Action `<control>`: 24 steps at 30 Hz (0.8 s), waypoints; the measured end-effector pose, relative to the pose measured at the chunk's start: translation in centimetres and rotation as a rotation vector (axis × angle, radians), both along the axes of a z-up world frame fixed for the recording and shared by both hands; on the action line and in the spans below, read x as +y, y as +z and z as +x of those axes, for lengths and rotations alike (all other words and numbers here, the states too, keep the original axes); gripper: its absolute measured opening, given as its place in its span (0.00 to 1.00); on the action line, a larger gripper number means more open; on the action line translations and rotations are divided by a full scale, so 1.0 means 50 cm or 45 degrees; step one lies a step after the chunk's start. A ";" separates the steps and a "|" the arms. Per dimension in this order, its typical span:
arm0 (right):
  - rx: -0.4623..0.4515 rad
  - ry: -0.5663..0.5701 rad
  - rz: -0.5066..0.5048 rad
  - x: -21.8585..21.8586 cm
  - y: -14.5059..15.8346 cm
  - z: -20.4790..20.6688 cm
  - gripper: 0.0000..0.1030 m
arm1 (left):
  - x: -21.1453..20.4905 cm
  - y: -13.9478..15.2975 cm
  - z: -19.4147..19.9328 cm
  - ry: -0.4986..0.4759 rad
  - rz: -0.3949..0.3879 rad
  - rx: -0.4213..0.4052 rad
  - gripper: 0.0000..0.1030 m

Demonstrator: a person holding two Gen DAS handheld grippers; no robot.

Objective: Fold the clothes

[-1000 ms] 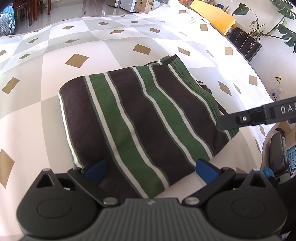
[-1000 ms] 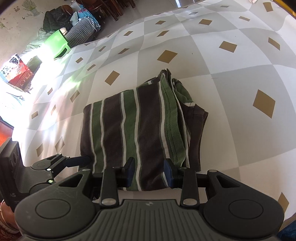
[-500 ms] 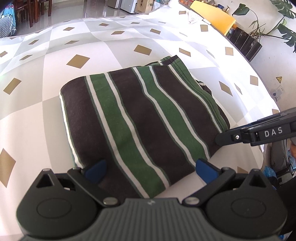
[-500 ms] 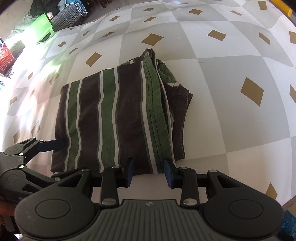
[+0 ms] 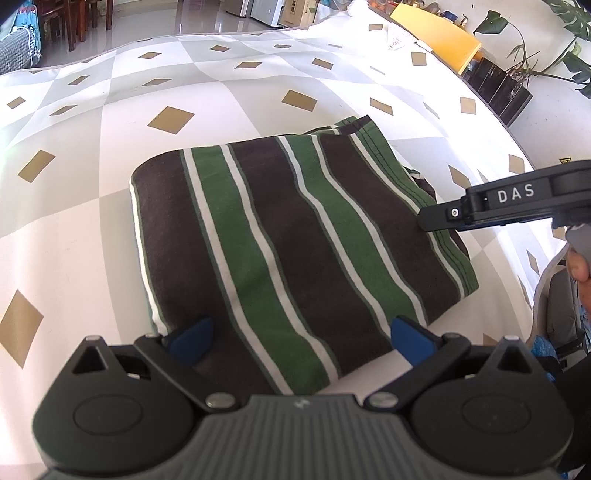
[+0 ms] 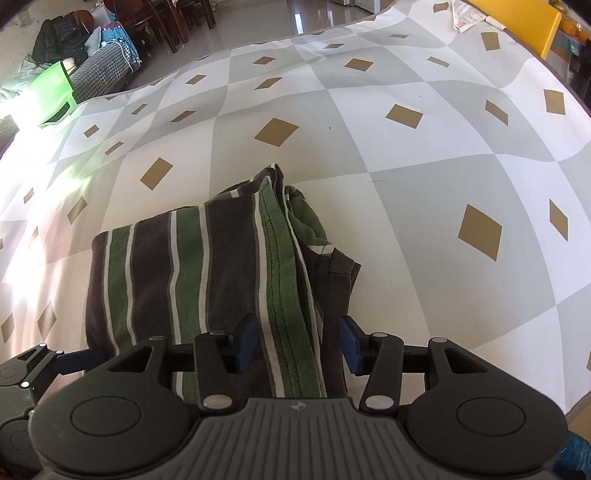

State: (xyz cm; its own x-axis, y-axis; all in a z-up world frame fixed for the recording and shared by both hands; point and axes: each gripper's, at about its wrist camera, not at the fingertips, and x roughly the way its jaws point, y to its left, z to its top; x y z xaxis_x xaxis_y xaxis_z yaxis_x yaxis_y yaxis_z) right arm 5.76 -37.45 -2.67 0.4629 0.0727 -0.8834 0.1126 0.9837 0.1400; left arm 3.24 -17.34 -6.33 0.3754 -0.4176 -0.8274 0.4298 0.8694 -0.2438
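Note:
A folded garment [image 5: 295, 229] with brown, green and white stripes lies flat on the checked tablecloth [image 5: 92, 122]. My left gripper [image 5: 301, 339] stands open, its blue pads spread wide over the garment's near edge and pressing on nothing. My right gripper [image 6: 298, 343] hovers over the garment's [image 6: 207, 266] stitched green hem and the bunched layers at its right side. Its jaws are opening; the hem lies between the pads and they do not squeeze it. In the left wrist view one of its fingers [image 5: 443, 218] reaches in over the garment's right edge.
The table's rounded edge [image 5: 532, 295] runs close on the right, with a thumb [image 5: 578, 266] beside it. A yellow board [image 5: 439, 48] and a paper [image 6: 467, 14] lie at the far end. Chairs, bags and a green stool [image 6: 51, 96] stand on the floor beyond.
My right gripper tilted and shifted in over the garment's right edge, and its jaws spread wider. The left gripper and the garment stayed where they were.

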 end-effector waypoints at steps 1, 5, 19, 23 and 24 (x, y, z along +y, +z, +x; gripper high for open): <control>0.012 0.002 0.006 0.003 -0.006 0.002 0.45 | 0.001 0.000 0.001 0.003 0.002 0.000 1.00; 0.048 0.016 0.022 0.016 -0.025 0.008 0.45 | 0.001 0.001 0.003 0.008 0.025 -0.004 1.00; 0.052 0.080 0.022 0.086 -0.037 0.035 0.48 | 0.026 -0.004 -0.001 0.072 0.159 -0.030 1.00; 0.049 0.112 0.019 0.113 -0.039 0.044 0.49 | 0.045 -0.005 0.000 0.109 0.180 -0.031 1.00; 0.048 0.120 0.018 0.120 -0.039 0.046 0.49 | 0.049 -0.005 0.000 0.116 0.186 -0.031 1.00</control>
State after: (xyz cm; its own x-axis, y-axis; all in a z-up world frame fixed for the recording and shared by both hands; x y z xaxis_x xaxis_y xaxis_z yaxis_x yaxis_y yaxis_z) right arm 8.07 -31.47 -4.61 0.4203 0.1268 -0.8985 0.0254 0.9881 0.1514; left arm 3.25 -14.90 -6.60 0.4273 -0.2566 -0.8669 0.3517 0.9305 -0.1021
